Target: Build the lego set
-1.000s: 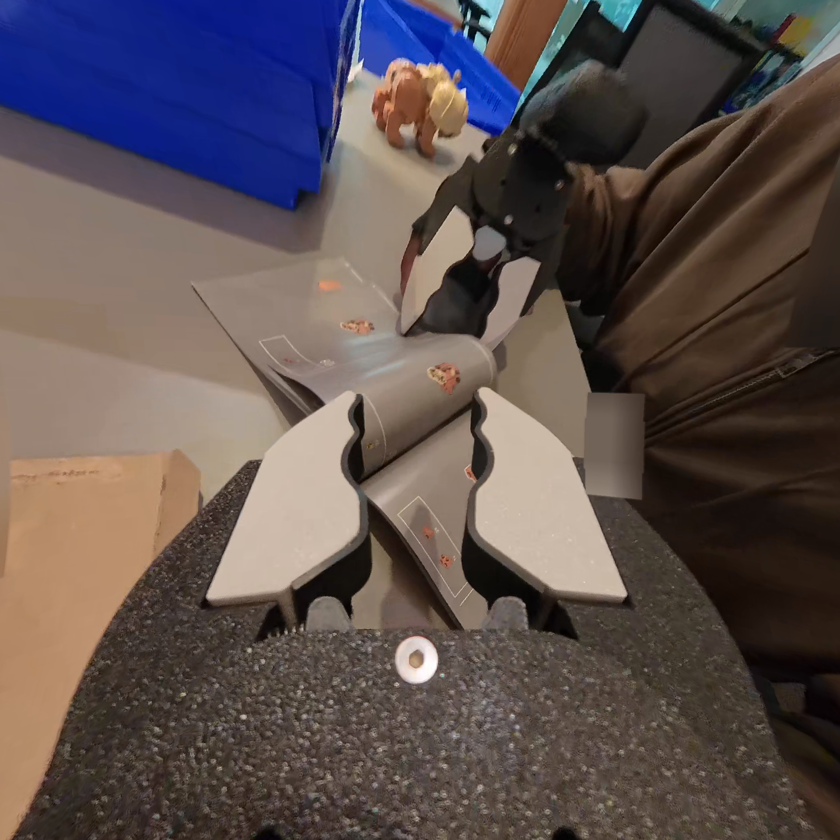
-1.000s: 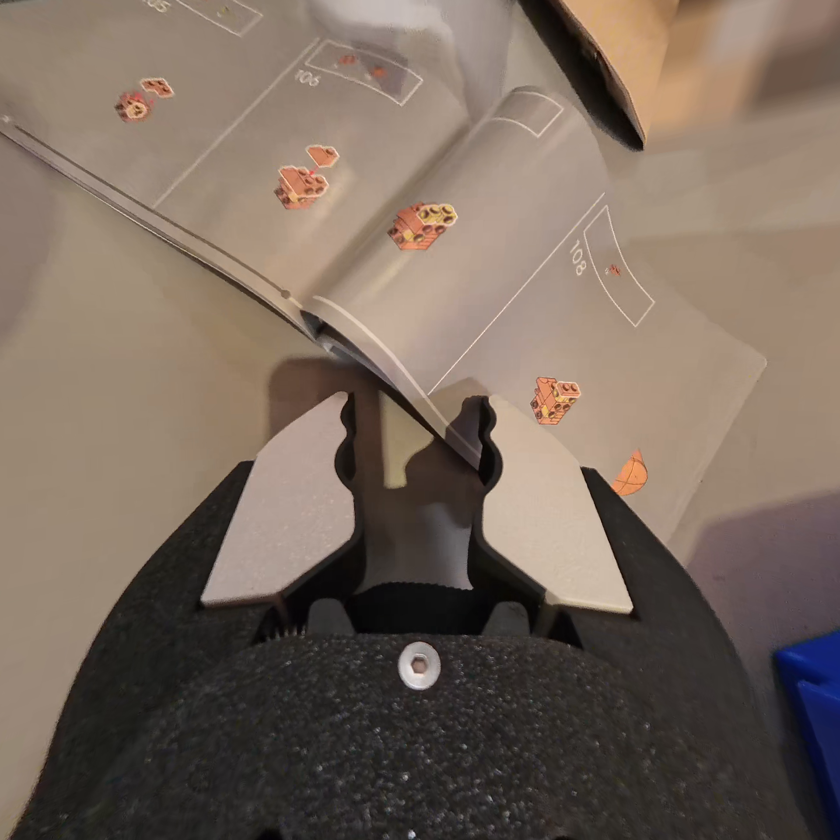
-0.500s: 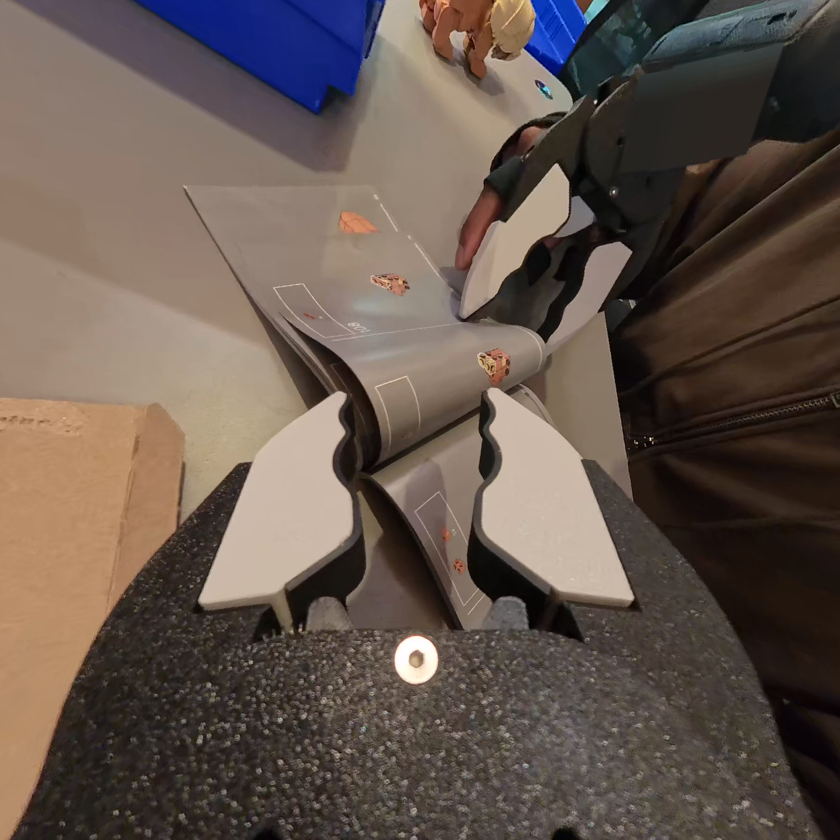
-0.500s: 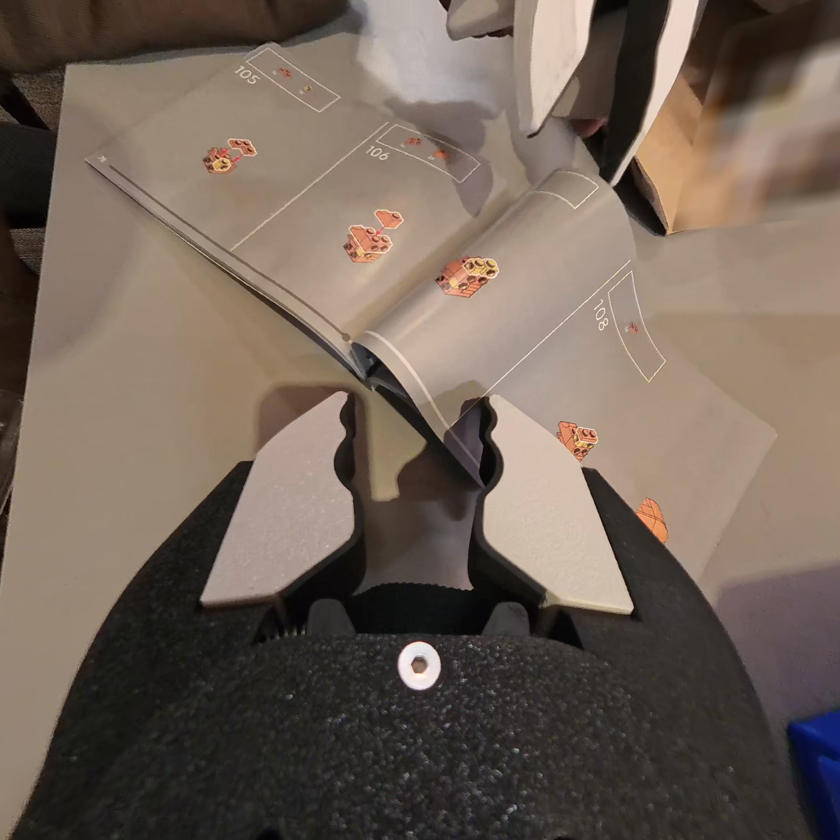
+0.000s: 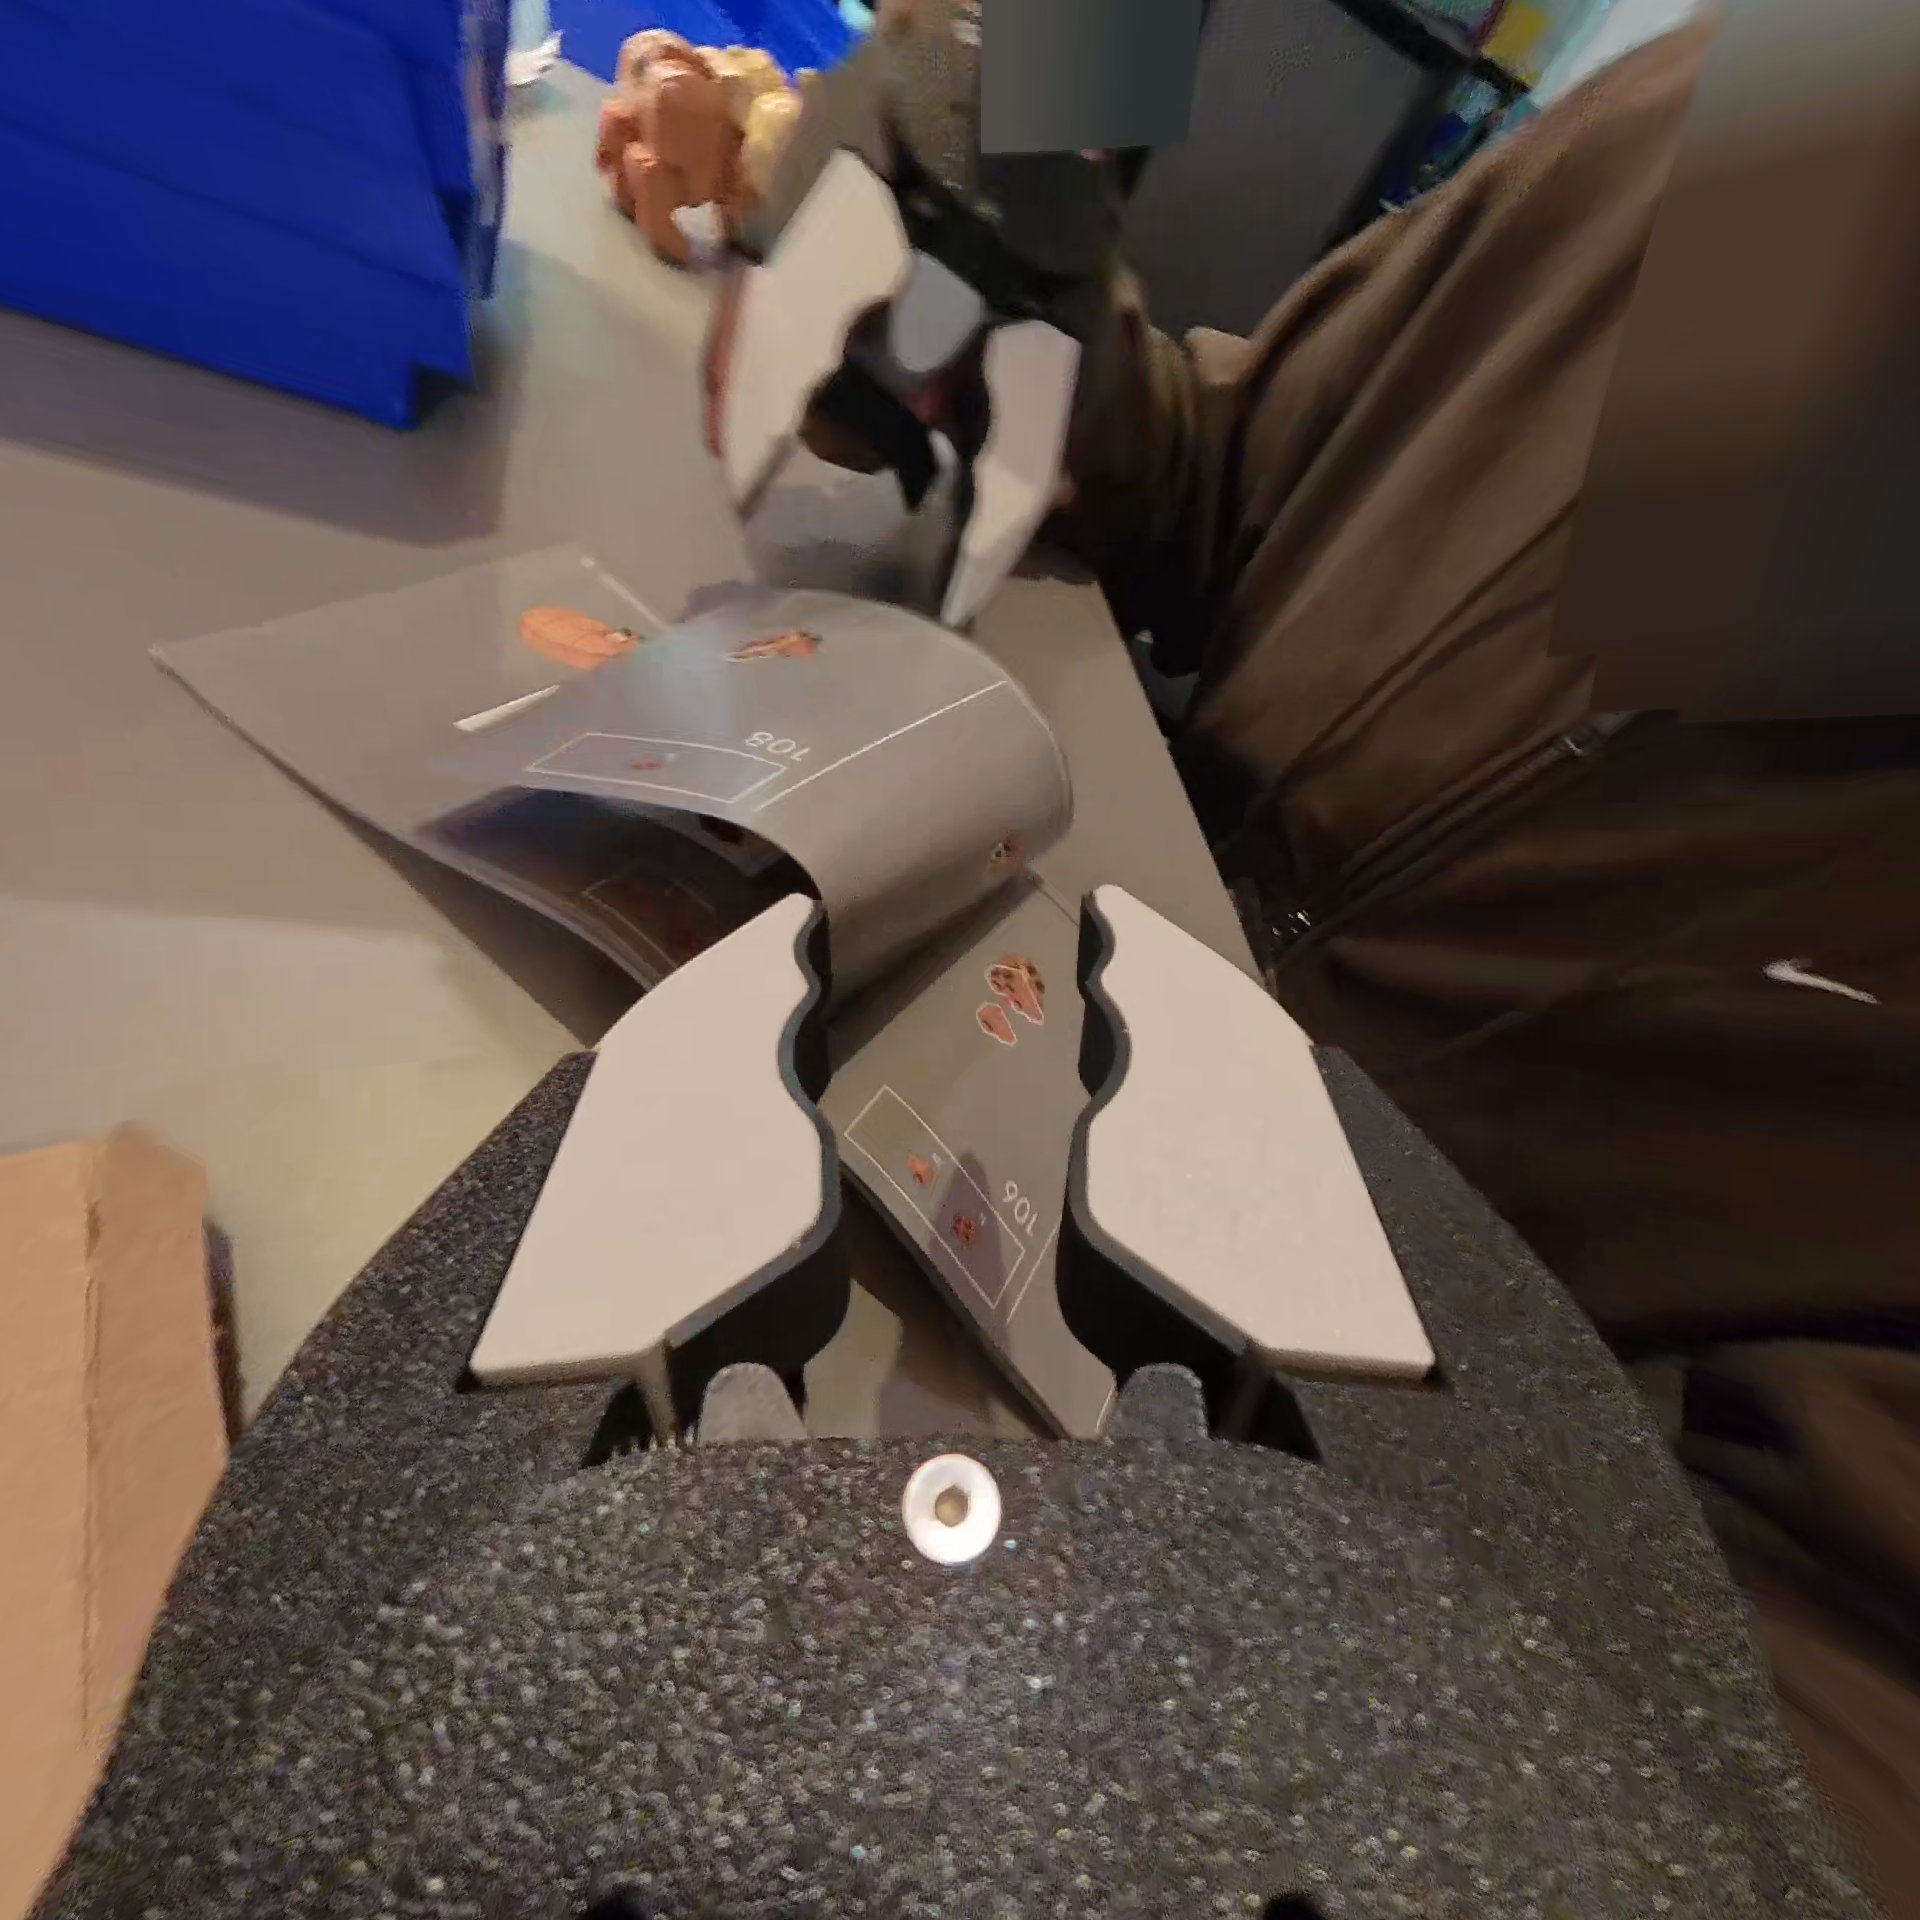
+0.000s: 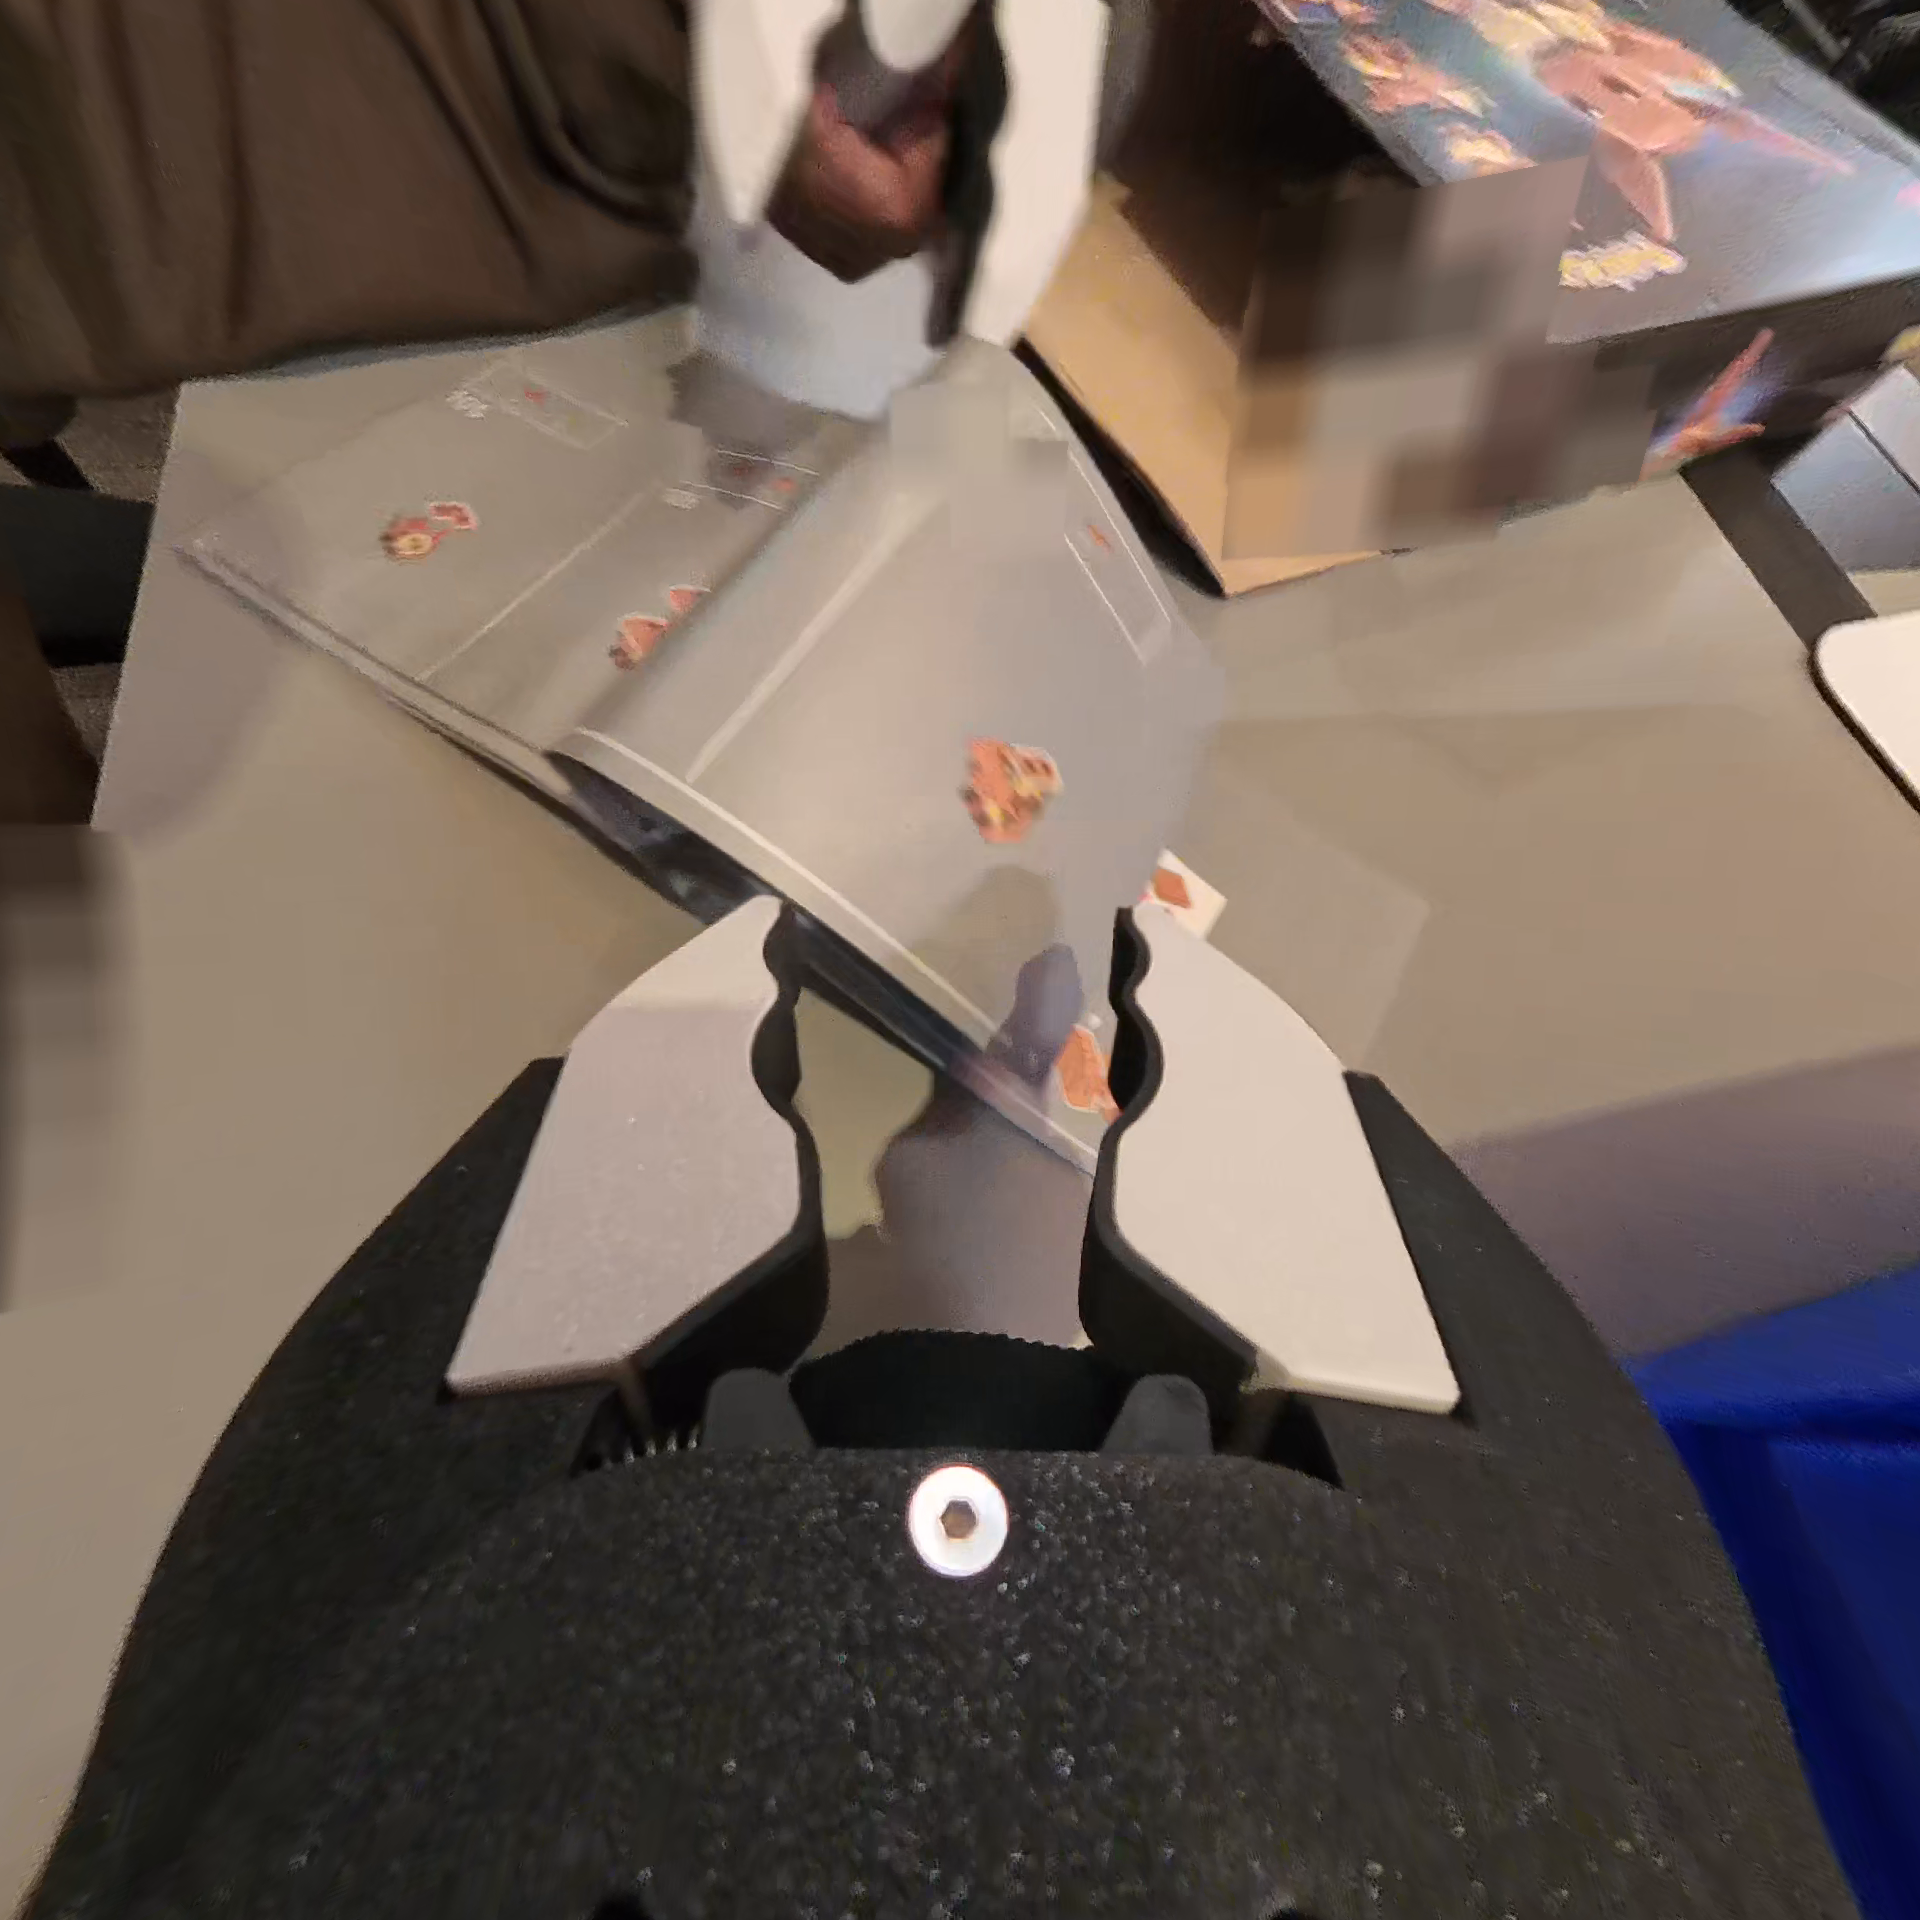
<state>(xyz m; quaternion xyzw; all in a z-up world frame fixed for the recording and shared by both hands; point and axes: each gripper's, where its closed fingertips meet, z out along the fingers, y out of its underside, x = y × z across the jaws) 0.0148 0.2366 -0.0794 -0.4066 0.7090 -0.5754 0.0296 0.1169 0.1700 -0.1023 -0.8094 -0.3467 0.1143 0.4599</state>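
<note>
An open grey instruction booklet (image 5: 675, 748) lies on the grey table, with one page arched up over its spine. My left gripper (image 5: 951, 914) is open and empty just above the near page, its left finger beside the arched page. My right gripper (image 6: 948, 925) is open and empty, with the booklet's (image 6: 852, 748) near edge showing between its fingers. Each gripper shows blurred in the other's view: the right one (image 5: 862, 551) beyond the booklet, the left one (image 6: 904, 343) over its far side. A brown built lego animal (image 5: 696, 156) stands far back.
Blue bins (image 5: 208, 187) stand at the back left, and a blue one (image 6: 1818, 1455) is near my right gripper. A cardboard box (image 5: 83, 1351) is at my left, next to the printed lego box (image 6: 1558, 156). A person in a brown jacket (image 5: 1455, 623) sits along the table's edge. The tips of one gripper are about 12 cm away from the tips of the other.
The lifted page has arched further over the spine. My right gripper has drawn back and up from the booklet's edge. My left gripper has shifted over the near page.
</note>
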